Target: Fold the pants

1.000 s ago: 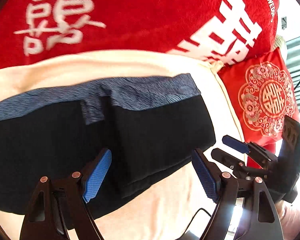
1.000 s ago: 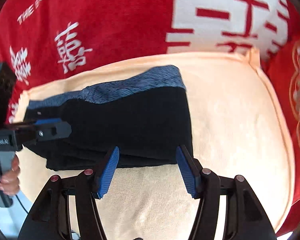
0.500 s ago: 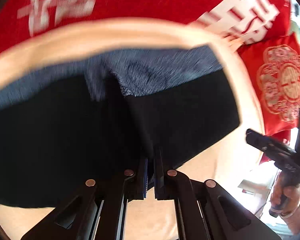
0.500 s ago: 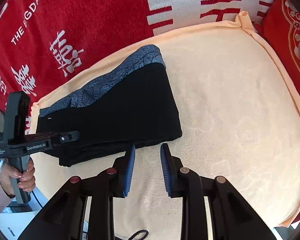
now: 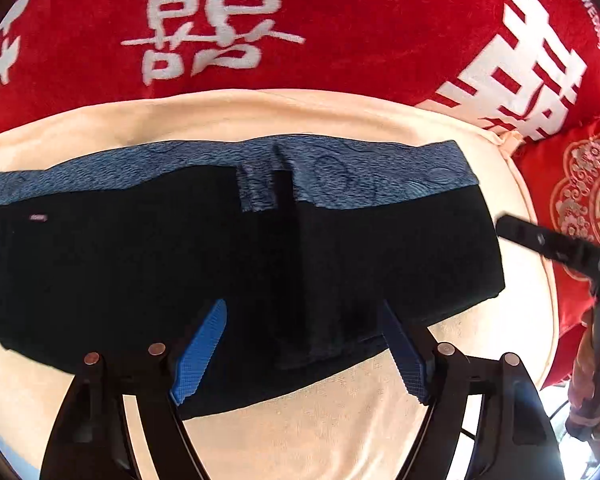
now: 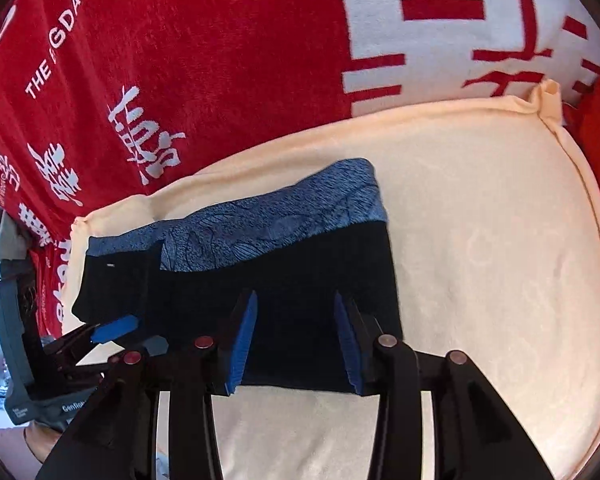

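The pants (image 5: 220, 264) are black with a blue patterned waistband (image 5: 340, 176), folded into a flat rectangle on a cream towel (image 5: 340, 420). They also show in the right wrist view (image 6: 284, 280). My left gripper (image 5: 304, 344) is open, its blue pads astride the near edge of the pants. My right gripper (image 6: 296, 340) is open over the near right part of the pants. The left gripper shows in the right wrist view (image 6: 112, 328); the right gripper shows in the left wrist view (image 5: 540, 240).
The cream towel (image 6: 500, 260) lies on a red blanket (image 5: 340, 20) with white characters. A red embroidered cushion (image 5: 580, 200) sits at the right. A hand (image 5: 596, 376) holds the right gripper's handle.
Both grippers were open, shut half a second ago, and are open again now. The left gripper has drawn back from the pants' near edge. The right gripper has moved in over the pants.
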A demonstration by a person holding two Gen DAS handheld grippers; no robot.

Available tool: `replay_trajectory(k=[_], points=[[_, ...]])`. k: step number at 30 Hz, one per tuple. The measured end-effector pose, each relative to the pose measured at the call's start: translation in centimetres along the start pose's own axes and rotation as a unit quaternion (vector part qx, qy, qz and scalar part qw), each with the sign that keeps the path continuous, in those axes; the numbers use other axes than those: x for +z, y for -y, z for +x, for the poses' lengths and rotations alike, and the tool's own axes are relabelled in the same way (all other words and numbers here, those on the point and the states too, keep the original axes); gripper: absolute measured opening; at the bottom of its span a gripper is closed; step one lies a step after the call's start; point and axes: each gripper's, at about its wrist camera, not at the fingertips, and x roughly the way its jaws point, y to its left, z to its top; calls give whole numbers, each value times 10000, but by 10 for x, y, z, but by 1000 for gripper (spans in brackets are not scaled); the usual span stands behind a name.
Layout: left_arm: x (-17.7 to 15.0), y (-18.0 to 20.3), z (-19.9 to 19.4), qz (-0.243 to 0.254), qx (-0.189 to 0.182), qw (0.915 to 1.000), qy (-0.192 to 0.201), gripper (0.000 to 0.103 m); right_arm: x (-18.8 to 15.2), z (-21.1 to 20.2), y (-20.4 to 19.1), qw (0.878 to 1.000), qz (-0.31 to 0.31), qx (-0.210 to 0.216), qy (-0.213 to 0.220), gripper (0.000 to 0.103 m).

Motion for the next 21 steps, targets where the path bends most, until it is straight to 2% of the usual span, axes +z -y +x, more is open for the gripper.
replay_trajectory(k=[5, 9, 10, 11, 12, 17, 21], points=[[-3, -21, 4, -213, 544, 9982, -161, 79, 7, 41, -35, 9983, -171, 390, -398, 44], [-9, -42, 3, -491, 839, 9950, -229, 79, -9, 84, -56, 9948, -225, 382, -915, 45], [-10, -46, 3, -515, 918, 9941, -247, 79, -14, 87, -63, 9950, -297, 309, -906, 49], [-11, -49, 2, -538, 943, 9938, -257, 79, -19, 85, -73, 9955, -479, 217, -794, 58], [-13, -55, 1, -600, 951, 9933, -270, 79, -21, 86, -78, 9947, -571, 226, -821, 60], [-20, -75, -5, -780, 1065, 9908, -313, 79, -34, 90, -104, 9889, -1116, -7, -978, 66], [-31, -95, -14, -913, 1124, 9890, -313, 79, -31, 91, -107, 9893, -1029, -50, -1029, 67]])
